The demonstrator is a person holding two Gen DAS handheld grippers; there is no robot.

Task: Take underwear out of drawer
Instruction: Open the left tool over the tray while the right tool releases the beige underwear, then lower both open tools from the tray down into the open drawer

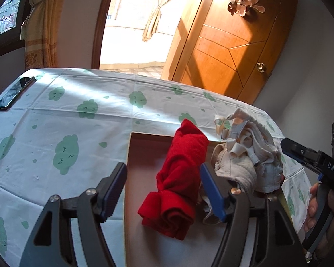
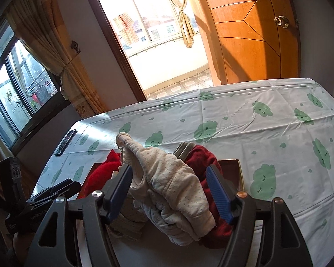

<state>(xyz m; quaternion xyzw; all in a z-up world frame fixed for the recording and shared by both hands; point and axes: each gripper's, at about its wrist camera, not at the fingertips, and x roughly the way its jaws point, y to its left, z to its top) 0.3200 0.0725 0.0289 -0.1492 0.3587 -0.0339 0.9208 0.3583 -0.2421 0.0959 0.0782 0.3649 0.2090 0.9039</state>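
"DAS" is read on right gripper (image 1: 288,148); both released, cream underwear (image 2: 173,178) seen draped btwn right jaws, red roll (image 1: 178,184) btwn left gripper (image 1: 164,191) jaws, untouched

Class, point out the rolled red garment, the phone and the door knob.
Rolled red garment (image 1: 180,178): left wrist view, middle of the roll.
Phone (image 1: 15,93): left wrist view, dark screen.
Door knob (image 2: 281,21): right wrist view, brass ball.

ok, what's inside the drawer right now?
In the drawer: a rolled red garment, a cream underwear pile, and a darker red piece beneath it. Anything under them is covered.
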